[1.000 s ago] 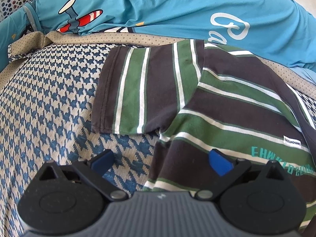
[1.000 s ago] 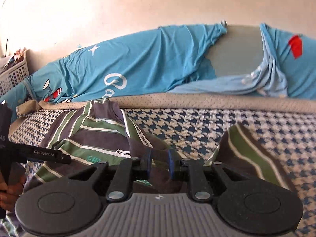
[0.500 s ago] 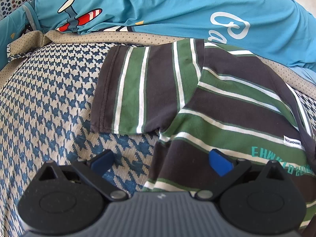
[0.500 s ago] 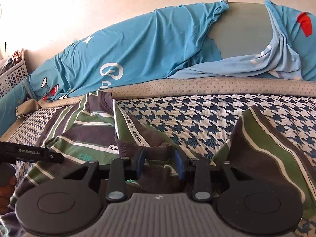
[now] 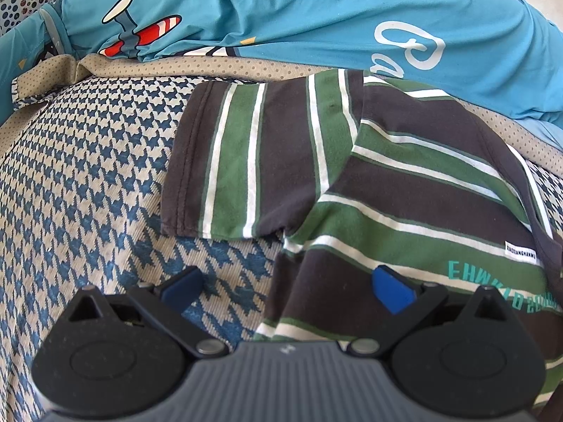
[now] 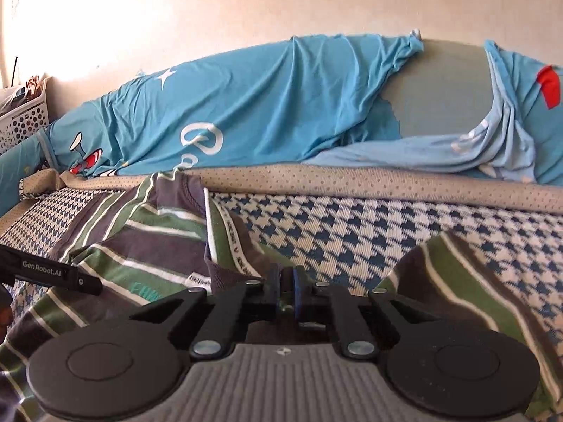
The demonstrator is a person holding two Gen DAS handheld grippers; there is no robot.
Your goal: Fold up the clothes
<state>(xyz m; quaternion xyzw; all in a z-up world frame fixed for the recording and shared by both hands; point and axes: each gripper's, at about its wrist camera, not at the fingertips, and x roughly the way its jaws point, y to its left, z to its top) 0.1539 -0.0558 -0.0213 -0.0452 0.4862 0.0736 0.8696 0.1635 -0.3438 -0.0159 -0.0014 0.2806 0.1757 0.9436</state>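
Right gripper pinched shut on striped T-shirt near the collar. Left gripper wide open, empty. Mid-fold; next, probably carry the pinched edge across.

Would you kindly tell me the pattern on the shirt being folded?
The striped T-shirt has dark brown, green and thin white stripes, clearest in the left wrist view.

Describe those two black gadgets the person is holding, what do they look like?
Both the left gripper and right gripper have ribbed grey bodies, two round black discs, black linkage arms with silver pivots, and blue-padded jaws. A side bar reads "GenRobot.AI".
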